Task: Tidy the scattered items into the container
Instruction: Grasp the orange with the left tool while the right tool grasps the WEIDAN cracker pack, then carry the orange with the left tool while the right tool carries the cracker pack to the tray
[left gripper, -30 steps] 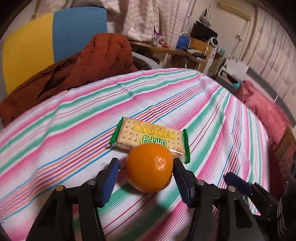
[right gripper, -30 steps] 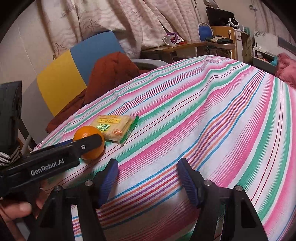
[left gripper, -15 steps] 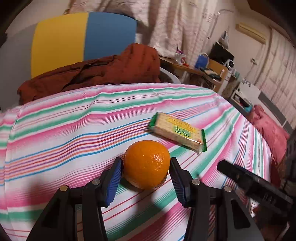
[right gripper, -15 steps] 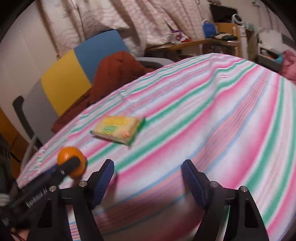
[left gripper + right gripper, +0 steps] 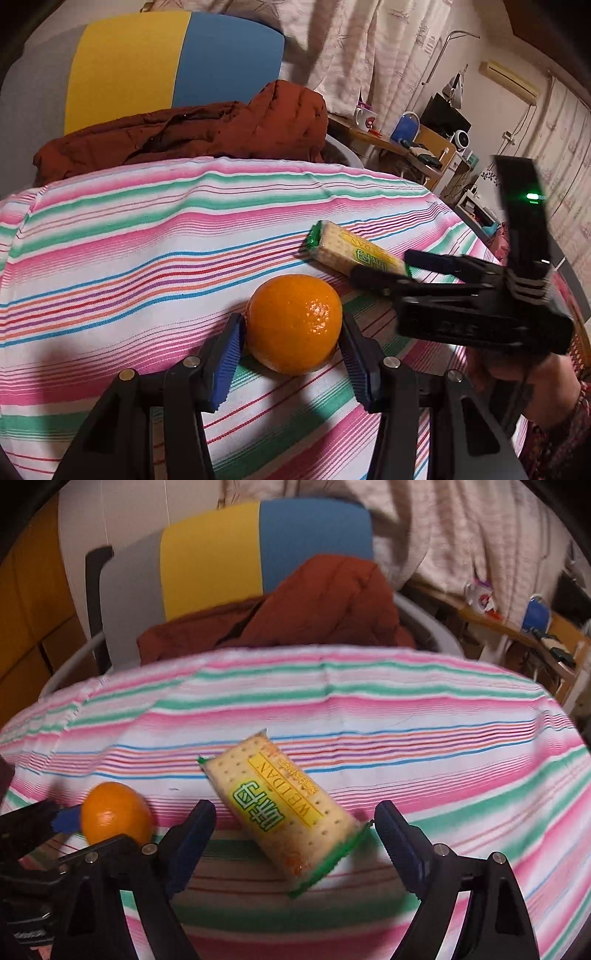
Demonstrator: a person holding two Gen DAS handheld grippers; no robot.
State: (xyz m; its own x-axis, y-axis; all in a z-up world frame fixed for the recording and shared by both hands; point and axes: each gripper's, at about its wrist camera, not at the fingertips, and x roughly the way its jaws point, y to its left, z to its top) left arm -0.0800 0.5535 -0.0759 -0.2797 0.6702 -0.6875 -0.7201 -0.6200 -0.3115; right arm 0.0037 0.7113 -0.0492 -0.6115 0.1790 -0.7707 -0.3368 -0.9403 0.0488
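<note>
While no container shows in either view, the task looks barely begun, judging by how things lie: both items sit on the striped tablecloth (image 5: 155, 229), neither lifted nor stowed. Biggest first: the cracker pack (image 5: 284, 812) lies flat and skewed between the right gripper (image 5: 291, 834) jaws, w/ its near green end level w/ the tips and its far end reaching out ahead. Those jaws have just been opening and stand wide, clear gaps on both sides, pads not on the wrapper, so no grip yet. Smaller: the orange (image 5: 293, 323) rests on the cloth right between the left gripper (image 5: 291, 354) pads, which sit at mid width, hugging its flanks; contact looks made on both sides, though how firmly I can't tell. Orange sits just left of the right gripper. Left to do: secure both, carry to the container, wherever it is.
</note>
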